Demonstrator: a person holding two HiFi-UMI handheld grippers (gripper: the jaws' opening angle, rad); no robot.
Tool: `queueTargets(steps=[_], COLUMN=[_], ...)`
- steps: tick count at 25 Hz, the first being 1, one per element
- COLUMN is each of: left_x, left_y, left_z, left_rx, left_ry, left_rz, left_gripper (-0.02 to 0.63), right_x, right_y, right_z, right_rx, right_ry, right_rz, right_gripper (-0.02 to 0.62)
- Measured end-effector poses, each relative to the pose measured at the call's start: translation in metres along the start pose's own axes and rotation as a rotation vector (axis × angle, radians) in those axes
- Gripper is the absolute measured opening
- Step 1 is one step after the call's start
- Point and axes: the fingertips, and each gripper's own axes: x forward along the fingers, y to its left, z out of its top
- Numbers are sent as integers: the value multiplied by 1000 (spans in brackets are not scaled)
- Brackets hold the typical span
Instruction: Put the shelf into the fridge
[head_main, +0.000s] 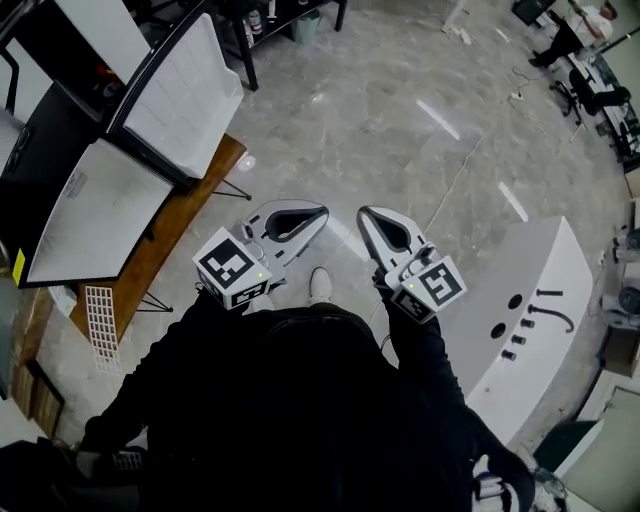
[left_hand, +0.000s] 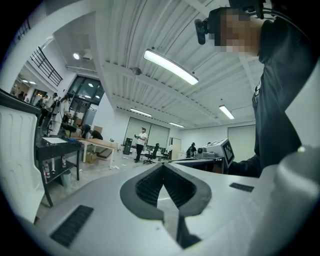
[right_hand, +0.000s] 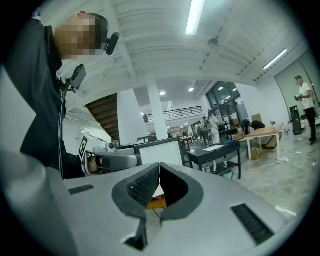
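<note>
The fridge (head_main: 100, 210), taken to be the black-framed cabinet with white panels, stands well off to the left of both sets of jaws, on a wooden table (head_main: 200, 195) whose corner comes near the left gripper's side. The shelf (head_main: 100, 322), judged to be the white slatted grille, lies flat by the table's edge, to the left of the jaw tips and well behind them, back past the marker cube and beside the person's left arm. Its long axis runs along the table edge, roughly the way the person faces. Neither gripper view shows it. The left gripper (head_main: 316, 214) is much the nearer, so the coming move probably calls for a swing leftward and back to bring its jaws round to the grille; the task looks not yet begun. The right gripper (head_main: 366, 213) lies farther off, across the person's body. Both are held about level, side by side over the floor (head_main: 420, 90), tips angled toward each other. Each has its jaws pressed together with nothing between them
</note>
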Motion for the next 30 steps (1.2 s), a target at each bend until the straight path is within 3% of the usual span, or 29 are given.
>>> queueTargets(steps=[15,30], left_x=[-112,-228], left_y=[33,-18], left_z=[-8,-39], left_rx=[-12,-59], left_ry=[-61,-171], left_rz=[500,1023], left_gripper=[6,6], right_x=[106,117], right_y=[88,227], right_z=[-4,-46], right_rx=[-32,-95], right_ry=[33,132], right_rz=[525,1095], right_gripper=[7,6])
